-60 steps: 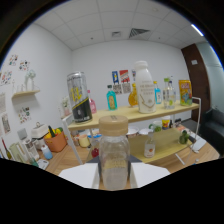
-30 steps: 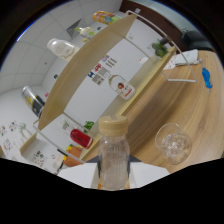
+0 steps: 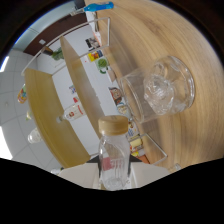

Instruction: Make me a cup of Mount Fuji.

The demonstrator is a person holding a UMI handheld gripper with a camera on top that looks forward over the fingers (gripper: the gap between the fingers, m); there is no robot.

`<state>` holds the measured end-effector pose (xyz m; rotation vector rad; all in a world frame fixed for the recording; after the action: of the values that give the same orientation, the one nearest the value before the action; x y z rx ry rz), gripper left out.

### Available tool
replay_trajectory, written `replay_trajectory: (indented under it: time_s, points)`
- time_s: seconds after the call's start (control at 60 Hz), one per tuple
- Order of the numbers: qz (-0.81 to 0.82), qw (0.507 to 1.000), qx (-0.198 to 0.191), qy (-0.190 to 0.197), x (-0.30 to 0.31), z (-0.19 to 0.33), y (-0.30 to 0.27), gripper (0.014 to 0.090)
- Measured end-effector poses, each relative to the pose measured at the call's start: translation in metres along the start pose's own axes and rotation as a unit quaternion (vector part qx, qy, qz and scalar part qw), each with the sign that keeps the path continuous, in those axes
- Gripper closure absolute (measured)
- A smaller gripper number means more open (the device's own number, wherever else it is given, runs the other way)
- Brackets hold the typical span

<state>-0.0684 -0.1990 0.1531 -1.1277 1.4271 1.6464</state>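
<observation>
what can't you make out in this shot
- Bottle base: gripper view, cut off by the hand-held gripper body.
- Liquid level in the bottle: clear wall, cannot tell.
- Shelf labels: too small to read.
- Whether the glass cup on the table holds anything: unclear.

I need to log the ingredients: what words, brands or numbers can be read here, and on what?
None can be read.
Bottle between the gripper fingers: no label shows.
Shelf items: coloured labels, too blurred.
Glass cup: no print.
</observation>
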Motion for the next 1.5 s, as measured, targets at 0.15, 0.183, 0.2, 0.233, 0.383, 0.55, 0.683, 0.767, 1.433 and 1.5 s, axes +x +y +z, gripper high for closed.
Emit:
replay_trajectory:
  time_s: [0.15,0.183,0.2,0.233,0.383,0.55,0.683,0.767,1.433,1.5]
  points:
    - [0.042,0.999,0.005,-0.011,0.000,-0.003,-0.006,0.0634]
    - [0.042,0.999,0.003,-0.010,0.000,-0.002,-0.005,0.0635]
    - [0.041,0.999,0.002,-0.008,0.001,-0.002,-0.005,0.0633]
    - [0.039,0.999,-0.002,-0.006,-0.001,-0.002,-0.002,0.0635]
    - [-0.027,0.999,-0.022,0.006,-0.017,-0.004,0.014,0.0633]
    - [-0.305,0.951,-0.036,0.040,-0.041,-0.005,0.037,0.0631]
    - [-0.539,0.839,-0.017,0.071,-0.047,-0.001,0.038,0.0631]
    - [-0.640,0.761,-0.017,0.100,-0.028,0.002,0.032,0.0634]
    - [-0.806,0.556,-0.074,0.188,0.106,0.005,-0.003,0.0621]
    - [-0.804,0.559,-0.073,0.190,0.106,0.002,-0.003,0.0614]
